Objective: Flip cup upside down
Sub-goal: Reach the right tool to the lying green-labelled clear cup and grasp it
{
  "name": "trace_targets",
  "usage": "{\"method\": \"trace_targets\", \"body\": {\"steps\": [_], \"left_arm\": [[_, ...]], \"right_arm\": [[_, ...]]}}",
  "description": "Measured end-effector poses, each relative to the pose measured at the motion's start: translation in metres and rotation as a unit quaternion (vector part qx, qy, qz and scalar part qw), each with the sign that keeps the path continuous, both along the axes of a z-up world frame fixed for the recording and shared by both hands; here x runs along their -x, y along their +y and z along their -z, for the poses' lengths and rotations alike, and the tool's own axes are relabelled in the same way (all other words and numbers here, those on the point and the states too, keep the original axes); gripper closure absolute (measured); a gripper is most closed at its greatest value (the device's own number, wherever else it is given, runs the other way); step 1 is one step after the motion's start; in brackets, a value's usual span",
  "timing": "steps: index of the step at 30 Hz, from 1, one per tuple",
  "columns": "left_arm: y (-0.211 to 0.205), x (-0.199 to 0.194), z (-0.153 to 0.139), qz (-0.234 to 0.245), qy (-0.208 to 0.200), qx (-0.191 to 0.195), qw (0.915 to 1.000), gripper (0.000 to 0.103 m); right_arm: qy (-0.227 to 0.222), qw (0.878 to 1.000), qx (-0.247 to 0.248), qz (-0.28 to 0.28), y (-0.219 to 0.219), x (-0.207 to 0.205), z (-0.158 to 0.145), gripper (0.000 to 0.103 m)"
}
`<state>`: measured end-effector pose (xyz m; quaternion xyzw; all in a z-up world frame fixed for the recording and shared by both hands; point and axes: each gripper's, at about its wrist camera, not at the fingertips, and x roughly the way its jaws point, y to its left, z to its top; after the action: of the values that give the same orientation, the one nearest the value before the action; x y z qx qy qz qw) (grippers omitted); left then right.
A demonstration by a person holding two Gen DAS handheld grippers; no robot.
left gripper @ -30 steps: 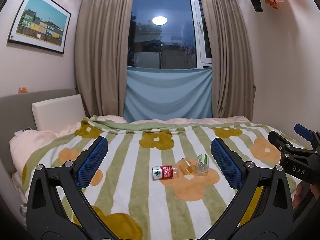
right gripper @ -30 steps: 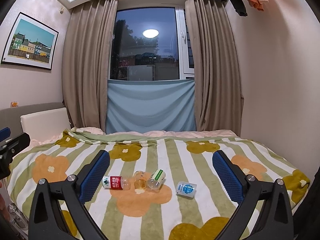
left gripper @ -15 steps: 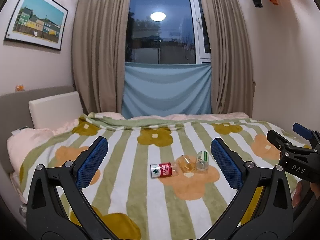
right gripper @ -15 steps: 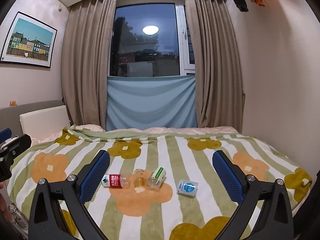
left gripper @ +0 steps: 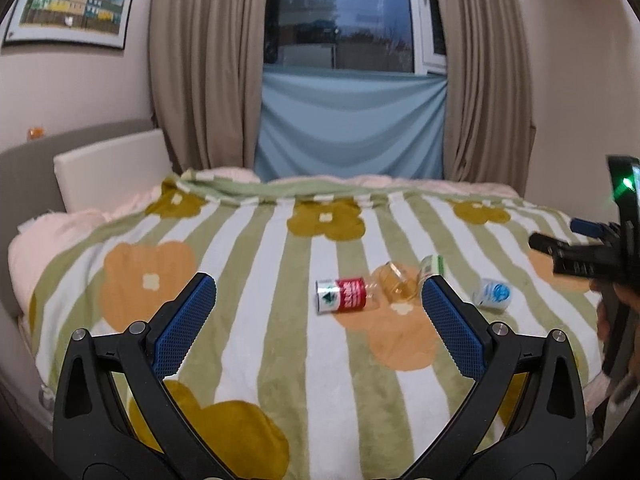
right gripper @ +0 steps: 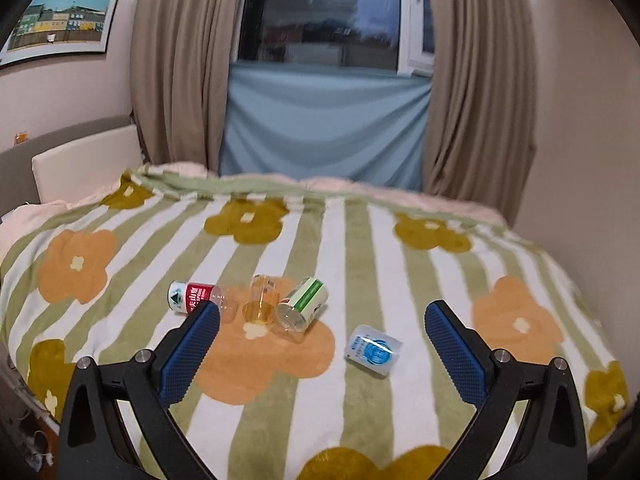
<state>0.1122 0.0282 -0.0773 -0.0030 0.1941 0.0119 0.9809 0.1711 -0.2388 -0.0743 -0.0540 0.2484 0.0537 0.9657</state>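
Note:
A small amber clear cup (right gripper: 262, 300) lies on its side on the striped flower blanket, between a red-label bottle (right gripper: 192, 298) and a green-label bottle (right gripper: 302, 308). It also shows in the left wrist view (left gripper: 396, 286). My right gripper (right gripper: 322, 334) is open and empty, above the blanket just short of the cup. My left gripper (left gripper: 316, 306) is open and empty, farther back, with the red-label bottle (left gripper: 342, 295) between its fingers in view. The right gripper's body (left gripper: 588, 256) shows at the right edge of the left wrist view.
A blue-label clear container (right gripper: 374, 350) lies right of the group, also in the left wrist view (left gripper: 492, 294). The blanket (right gripper: 360, 240) covers the bed. A headboard cushion (left gripper: 112, 168) stands at the left; curtains and a window are behind.
Both grippers have moved forward and tilted down toward the bed, so the objects appear larger and closer. The objects have not moved. Both grippers stay open.

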Motion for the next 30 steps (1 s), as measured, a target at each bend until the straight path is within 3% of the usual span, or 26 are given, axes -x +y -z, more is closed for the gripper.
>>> {"method": "trace_targets", "body": {"steps": [7, 12, 16, 25, 28, 30], "left_arm": [[0.011, -0.056, 0.041, -0.003, 0.057, 0.005, 0.9983, 0.000], [0.017, -0.107, 0.074, 0.001, 0.103, -0.004, 0.9947, 0.000], [0.022, -0.129, 0.090, 0.003, 0.117, -0.005, 0.9932, 0.000], [0.031, -0.146, 0.114, 0.006, 0.140, 0.011, 0.9901, 0.000], [0.031, -0.148, 0.120, 0.007, 0.146, 0.011, 0.9892, 0.000], [0.031, -0.147, 0.122, 0.009, 0.149, 0.009, 0.9888, 0.000]], "right_arm": [[0.124, 0.992, -0.029, -0.019, -0.001, -0.110, 0.042, 0.001], [0.201, 0.979, -0.040, -0.018, 0.011, -0.183, 0.081, 0.001], [0.261, 0.964, -0.049, -0.012, 0.017, -0.229, 0.117, 0.001], [0.342, 0.927, -0.152, 0.037, 0.000, -0.265, 0.166, 0.026], [0.354, 0.919, -0.171, 0.038, -0.003, -0.265, 0.174, 0.037], [0.352, 0.917, -0.181, 0.040, -0.006, -0.265, 0.174, 0.038]]}}
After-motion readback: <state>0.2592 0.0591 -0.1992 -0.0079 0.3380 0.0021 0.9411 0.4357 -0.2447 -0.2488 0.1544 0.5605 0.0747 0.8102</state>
